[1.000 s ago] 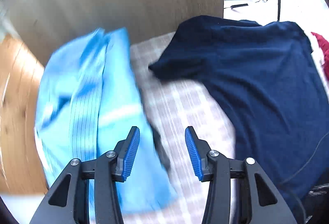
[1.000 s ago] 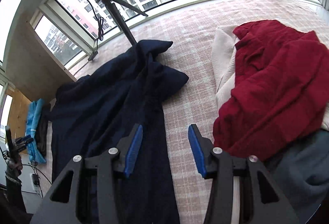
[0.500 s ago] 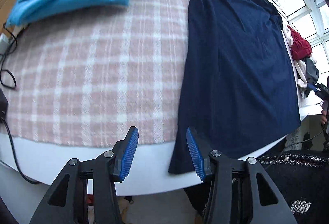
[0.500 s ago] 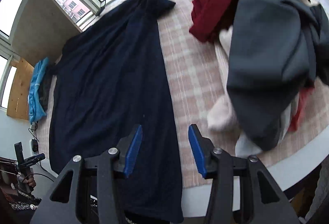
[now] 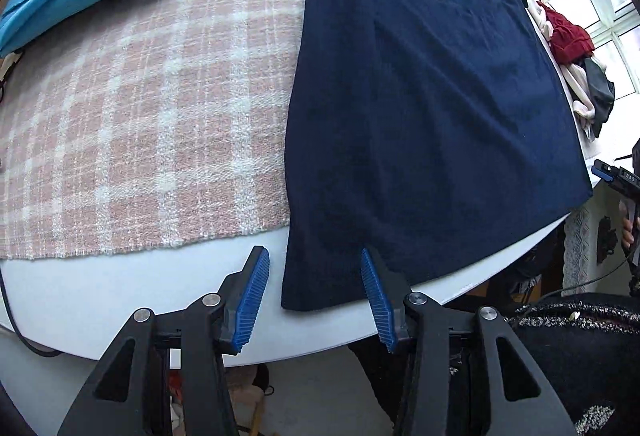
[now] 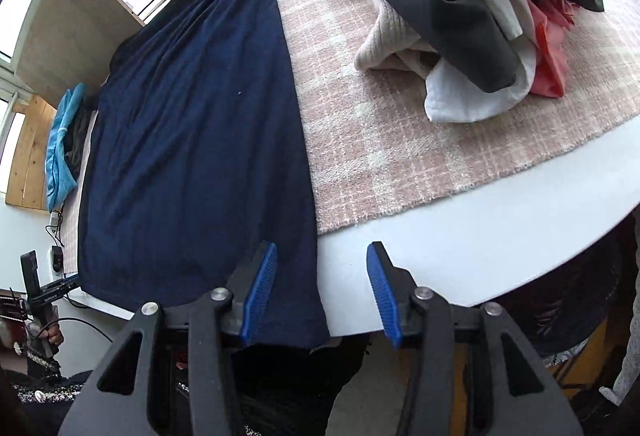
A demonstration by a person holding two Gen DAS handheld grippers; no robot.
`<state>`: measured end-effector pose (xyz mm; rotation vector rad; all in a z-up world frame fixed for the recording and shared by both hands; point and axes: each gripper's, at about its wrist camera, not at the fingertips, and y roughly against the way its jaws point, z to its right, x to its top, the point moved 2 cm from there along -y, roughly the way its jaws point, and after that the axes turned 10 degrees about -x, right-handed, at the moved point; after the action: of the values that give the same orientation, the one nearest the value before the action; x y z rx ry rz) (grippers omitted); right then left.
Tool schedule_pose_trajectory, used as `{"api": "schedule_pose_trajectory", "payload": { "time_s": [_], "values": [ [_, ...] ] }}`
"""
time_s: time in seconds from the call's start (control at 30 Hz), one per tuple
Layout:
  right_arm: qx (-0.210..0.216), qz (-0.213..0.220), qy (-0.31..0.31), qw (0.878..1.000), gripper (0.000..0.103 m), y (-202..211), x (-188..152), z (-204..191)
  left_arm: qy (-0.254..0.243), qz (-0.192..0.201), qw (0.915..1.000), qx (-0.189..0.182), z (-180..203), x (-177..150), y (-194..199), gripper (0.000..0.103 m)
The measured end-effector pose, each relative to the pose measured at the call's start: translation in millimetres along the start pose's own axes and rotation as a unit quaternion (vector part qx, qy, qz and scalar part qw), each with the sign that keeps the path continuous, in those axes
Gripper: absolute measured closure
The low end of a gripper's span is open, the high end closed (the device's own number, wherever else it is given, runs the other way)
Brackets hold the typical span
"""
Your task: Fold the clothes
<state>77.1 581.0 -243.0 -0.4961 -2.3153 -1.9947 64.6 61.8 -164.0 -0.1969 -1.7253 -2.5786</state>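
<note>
White table (image 5: 120,288), pink plaid cloth (image 5: 140,116) over it; navy garment (image 5: 420,96) hem overhanging table edge

Black left gripper (image 5: 316,296) and right gripper (image 6: 322,290), ribbed blue fingers (image 5: 252,300), silver screws.

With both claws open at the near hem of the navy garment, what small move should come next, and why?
Probably ease both claws forward and close them on the hem corners. The navy garment lies spread flat, its hem over the white table edge. The left claw brackets one corner and the right claw the other; neither holds cloth yet.
</note>
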Motion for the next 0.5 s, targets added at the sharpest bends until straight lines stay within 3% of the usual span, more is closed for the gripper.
{"api": "schedule_pose_trajectory", "payload": {
  "time_s": [0.03, 0.17, 0.5],
  "values": [
    [0.002, 0.004, 0.006, 1.000, 0.057, 1.6, -1.3, 0.5, 0.003, -0.001, 1.0000, 0.001, 2.7, 0.1, -0.5, 0.063],
    [-0.001, 0.010, 0.037, 0.999, 0.048, -0.6, -8.7, -7.0, -0.003, -0.001, 0.9999, 0.012, 12.9, -0.6, -2.9, 0.097],
    [-0.013, 0.019, 0.119, 0.993, 0.047, -11.2, -28.1, -31.2, 0.025, 0.018, 0.9995, -0.008, 15.4, 2.0, 2.3, 0.099]
  ]
}}
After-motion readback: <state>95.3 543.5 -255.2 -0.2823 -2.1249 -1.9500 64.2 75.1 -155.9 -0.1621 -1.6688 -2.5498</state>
